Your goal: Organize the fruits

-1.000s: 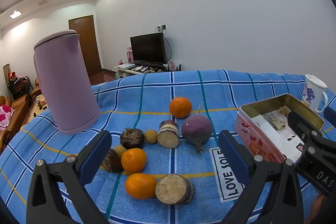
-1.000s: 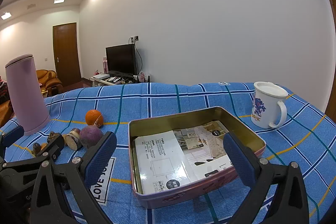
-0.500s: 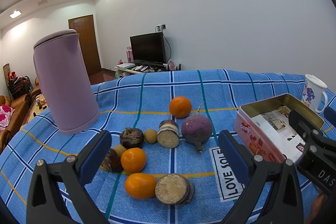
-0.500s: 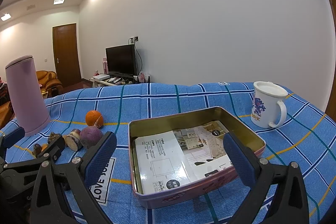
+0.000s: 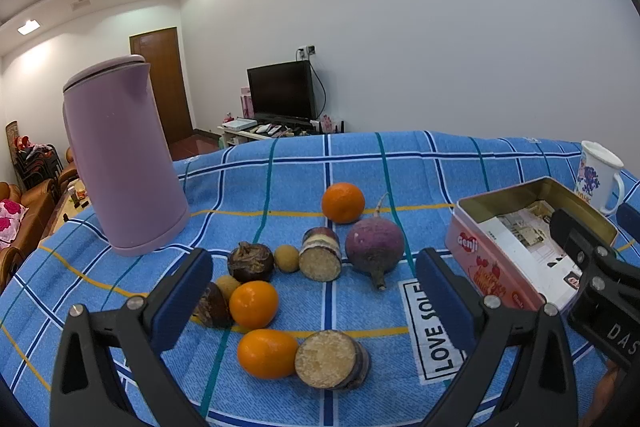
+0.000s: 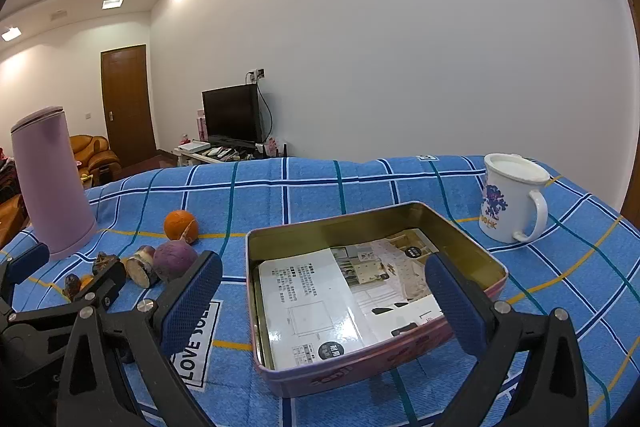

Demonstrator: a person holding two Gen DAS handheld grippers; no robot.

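Both grippers' jaws gape, nothing held. Nearest orange (image 5: 267,353) between your left gripper (image 5: 314,303) jaws: firm, round, rolls; pinch its middle.

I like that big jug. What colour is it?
The jug is plain light purple all over, lid too. The left wrist view shows it best.

A lilac kettle (image 5: 120,163) stands upright on the blue checked cloth (image 5: 400,163), a white mug (image 6: 510,199) near its far right corner.
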